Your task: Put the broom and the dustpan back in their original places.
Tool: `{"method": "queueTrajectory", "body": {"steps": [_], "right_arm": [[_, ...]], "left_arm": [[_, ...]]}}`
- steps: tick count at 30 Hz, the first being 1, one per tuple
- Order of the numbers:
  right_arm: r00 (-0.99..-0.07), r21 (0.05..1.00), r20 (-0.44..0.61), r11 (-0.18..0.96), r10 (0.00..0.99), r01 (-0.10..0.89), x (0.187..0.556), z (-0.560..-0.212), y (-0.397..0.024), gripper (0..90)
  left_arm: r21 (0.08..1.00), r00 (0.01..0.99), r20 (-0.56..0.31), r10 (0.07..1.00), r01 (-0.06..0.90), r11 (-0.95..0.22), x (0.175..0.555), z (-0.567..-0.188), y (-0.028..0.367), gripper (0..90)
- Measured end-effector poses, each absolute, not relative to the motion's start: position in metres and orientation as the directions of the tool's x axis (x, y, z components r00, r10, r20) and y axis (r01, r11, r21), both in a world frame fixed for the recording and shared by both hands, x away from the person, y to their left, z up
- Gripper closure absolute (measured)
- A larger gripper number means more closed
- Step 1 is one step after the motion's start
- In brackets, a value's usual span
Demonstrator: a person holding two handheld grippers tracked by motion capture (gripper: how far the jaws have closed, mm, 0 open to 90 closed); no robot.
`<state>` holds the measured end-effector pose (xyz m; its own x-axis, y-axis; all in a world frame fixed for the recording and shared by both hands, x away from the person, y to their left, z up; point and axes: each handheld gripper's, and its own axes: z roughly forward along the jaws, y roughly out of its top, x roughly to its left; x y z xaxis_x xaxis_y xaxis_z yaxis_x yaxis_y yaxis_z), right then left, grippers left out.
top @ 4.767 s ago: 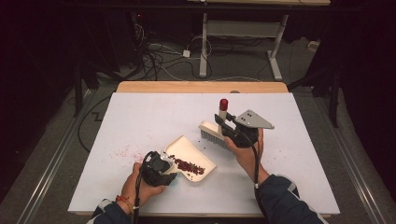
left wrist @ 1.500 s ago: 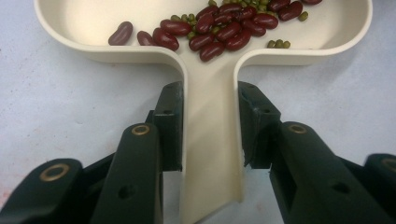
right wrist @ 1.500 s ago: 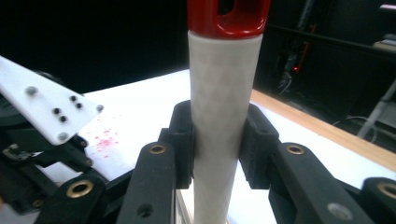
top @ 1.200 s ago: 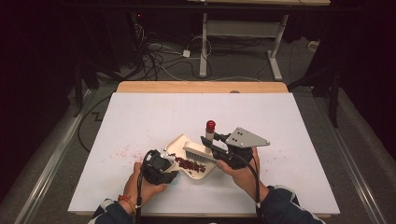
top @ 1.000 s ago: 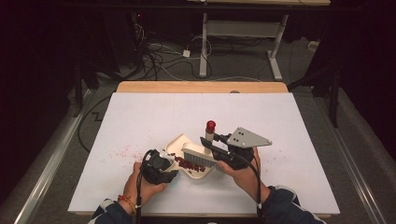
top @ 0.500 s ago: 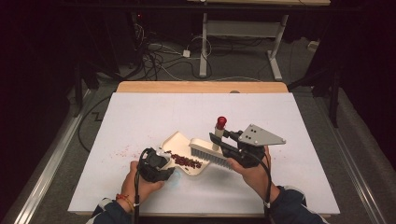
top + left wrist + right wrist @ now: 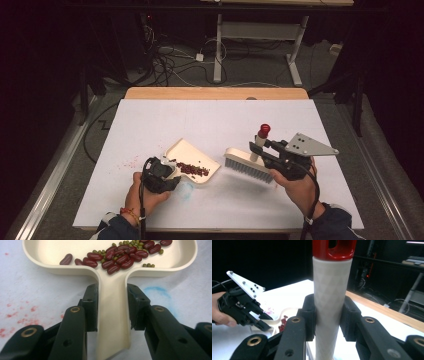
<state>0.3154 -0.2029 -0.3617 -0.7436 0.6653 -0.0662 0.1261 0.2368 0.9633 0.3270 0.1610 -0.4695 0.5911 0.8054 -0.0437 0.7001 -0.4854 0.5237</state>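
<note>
The brush (image 7: 248,163), clamped by its handle in the right tongs (image 7: 261,148), has been carried away from the dustpan (image 7: 192,159) toward the right side of the desk (image 7: 150,115). A second earlier its bristles were set against the pan's open edge beside the beans (image 7: 192,169); now a clear gap is seen between them. The right hand (image 7: 295,182) has been shifted rightward accordingly.

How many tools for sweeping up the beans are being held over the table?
2. The dustpan lies at the left, its handle in the left tongs; the brush hangs at the right in the right tongs.
</note>
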Motion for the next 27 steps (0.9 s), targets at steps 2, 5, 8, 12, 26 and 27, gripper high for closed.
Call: {"method": "queueTrajectory", "body": {"steps": [2,5,8,12,26,27], "right_arm": [[-0.75,0.962,-0.071,0.243,0.658,0.122,0.314,-0.361,-0.213,69.3],[-0.744,0.96,-0.07,0.248,0.664,0.13,0.314,-0.362,-0.229,69.3],[-0.74,0.956,-0.066,0.256,0.669,0.146,0.313,-0.36,-0.245,69.4],[-0.74,0.948,-0.058,0.269,0.67,0.169,0.309,-0.356,-0.267,69.3],[-0.798,0.921,-0.003,0.312,0.603,0.232,0.292,-0.351,-0.296,69.3],[-0.802,0.918,0.002,0.317,0.598,0.238,0.292,-0.351,-0.296,69.3]], "left_arm": [[0.522,0.582,-0.04,0.812,0.705,-0.48,0.329,-0.47,0.165,63.2],[0.524,0.561,-0.045,0.827,0.718,-0.458,0.33,-0.472,0.17,63.2],[0.526,0.544,-0.043,0.838,0.725,-0.444,0.331,-0.473,0.175,63.2],[0.529,0.515,-0.05,0.856,0.741,-0.414,0.333,-0.473,0.182,63.2],[0.54,0.366,-0.074,0.928,0.796,-0.272,0.339,-0.478,0.2,63.0],[0.543,0.354,-0.077,0.932,0.799,-0.259,0.339,-0.478,0.199,63.0]]}}
